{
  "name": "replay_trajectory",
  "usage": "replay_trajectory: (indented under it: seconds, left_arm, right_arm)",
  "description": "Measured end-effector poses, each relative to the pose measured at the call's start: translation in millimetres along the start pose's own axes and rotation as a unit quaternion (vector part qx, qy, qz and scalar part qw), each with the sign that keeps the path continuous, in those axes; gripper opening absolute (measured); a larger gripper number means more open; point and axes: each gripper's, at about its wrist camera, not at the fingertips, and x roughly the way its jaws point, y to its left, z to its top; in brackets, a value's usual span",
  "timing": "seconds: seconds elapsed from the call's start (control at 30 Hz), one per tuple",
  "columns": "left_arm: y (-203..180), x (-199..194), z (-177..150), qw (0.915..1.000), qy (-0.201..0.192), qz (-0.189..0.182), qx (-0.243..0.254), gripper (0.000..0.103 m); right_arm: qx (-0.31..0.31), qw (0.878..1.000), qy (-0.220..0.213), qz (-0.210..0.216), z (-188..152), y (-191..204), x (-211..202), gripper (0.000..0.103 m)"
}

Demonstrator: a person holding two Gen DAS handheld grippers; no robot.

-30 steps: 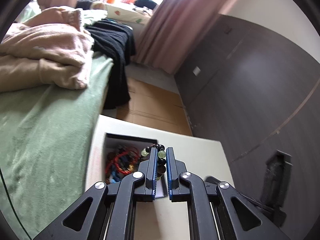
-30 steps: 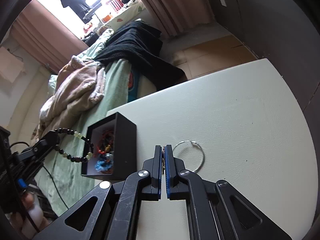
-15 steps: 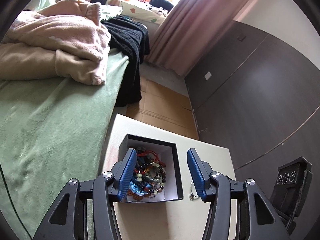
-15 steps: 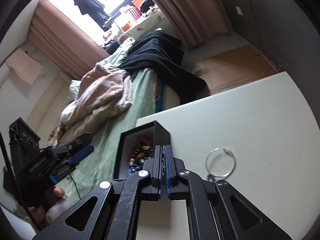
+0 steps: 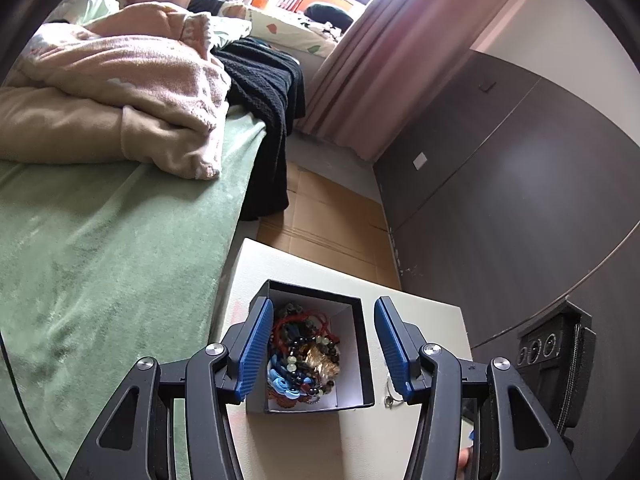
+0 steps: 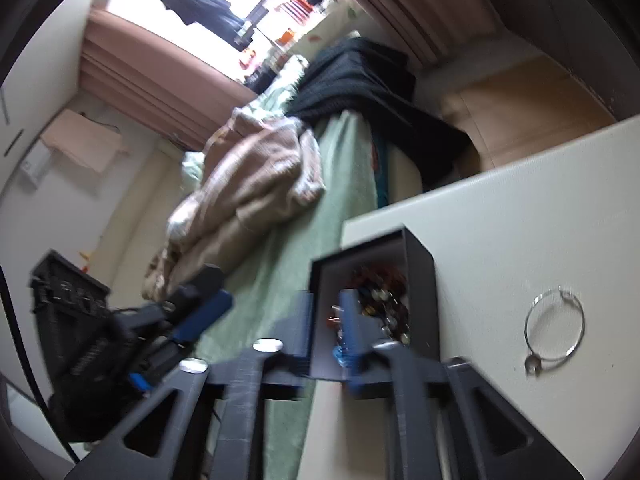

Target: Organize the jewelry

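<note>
With the left claw [image 5: 320,344] gaping empty over the box [image 5: 362,360] of beads and the right claw [image 6: 324,332] opening empty, the hoop [image 6: 554,330] lies on the counter [image 6: 520,220] to its right, so swing across, straddle the wire, close gently

The square black box [image 5: 362,344] looks like matt card with a white paper lining; the thin silver hoop [image 6: 555,330] is shiny metal wire, the cream table [image 6: 520,232] smooth and matt, the green bed cover [image 5: 100,260] plush cloth.
</note>
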Motion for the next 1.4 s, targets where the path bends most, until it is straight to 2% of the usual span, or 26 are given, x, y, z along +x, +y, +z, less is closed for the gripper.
replay_trajectory:
  seconds: [0.03, 0.17, 0.3, 0.57, 0.83, 0.9, 1.13, 1.4]
  left_arm:
    - [-0.5, 0.2, -0.3, 1.0000, 0.000, 0.000, 0.000, 0.054]
    - [-6.3, 2.9, -2.9, 1.0000, 0.004, -0.006, 0.003, 0.054]
    - [-17.2, 7.1, -7.9, 0.9997, 0.010, -0.006, 0.021, 0.054]
    - [-48.3, 14.7, -24.6, 0.9971, 0.021, -0.021, 0.070, 0.054]
    - [-84.4, 33.9, -48.7, 0.9904, 0.055, -0.020, 0.125, 0.054]
    - [-94.7, 41.6, -57.0, 0.9867, 0.069, -0.016, 0.146, 0.053]
    - [-116.4, 65.2, -86.7, 0.9733, 0.115, -0.003, 0.198, 0.041]
    - [-131.9, 91.3, -114.9, 0.9589, 0.152, 0.014, 0.239, 0.032]
  right_arm:
    - [0.006, 1.000, 0.001, -0.010, -1.5, -2.7, 0.8, 0.054]
    - [-0.005, 0.999, -0.008, -0.043, -0.8, -6.2, -12.4, 0.055]
    - [-0.004, 0.998, -0.024, -0.063, -1.8, -14.3, -34.7, 0.075]
    - [0.017, 0.992, -0.027, -0.119, -9.8, -43.1, -73.5, 0.075]
    - [0.041, 0.988, -0.024, -0.146, -12.3, -69.8, -99.5, 0.075]
    - [0.048, 0.987, -0.026, -0.151, -12.3, -76.3, -106.6, 0.075]
    - [0.071, 0.983, -0.042, -0.162, -11.1, -97.9, -137.0, 0.075]
    - [0.091, 0.979, -0.055, -0.172, -10.2, -117.2, -162.0, 0.075]
